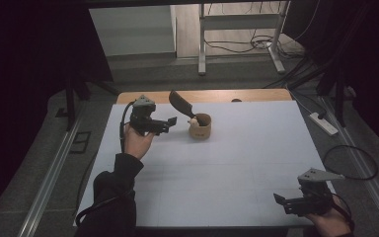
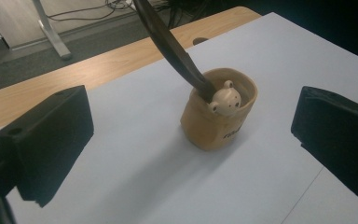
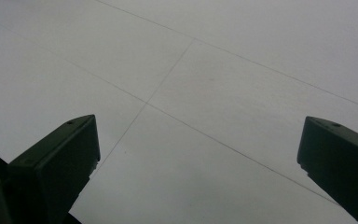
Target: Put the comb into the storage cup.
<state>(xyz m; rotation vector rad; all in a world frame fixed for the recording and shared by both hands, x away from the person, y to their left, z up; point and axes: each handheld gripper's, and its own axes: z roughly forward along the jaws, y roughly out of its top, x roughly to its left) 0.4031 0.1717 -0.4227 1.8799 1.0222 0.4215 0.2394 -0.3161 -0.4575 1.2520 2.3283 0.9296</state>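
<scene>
A tan cup (image 1: pixel 200 126) with a small bear face (image 2: pixel 225 99) on its rim stands on the white bench (image 1: pixel 227 163), toward the far left. A black spatula (image 1: pixel 180 104) sits in it, blade up, leaning left over the rim. The left gripper (image 1: pixel 167 124) is just beside the cup, jaws wide apart and empty. The right gripper (image 1: pixel 290 203) rests at the near right corner, well apart, jaws spread wide on nothing.
</scene>
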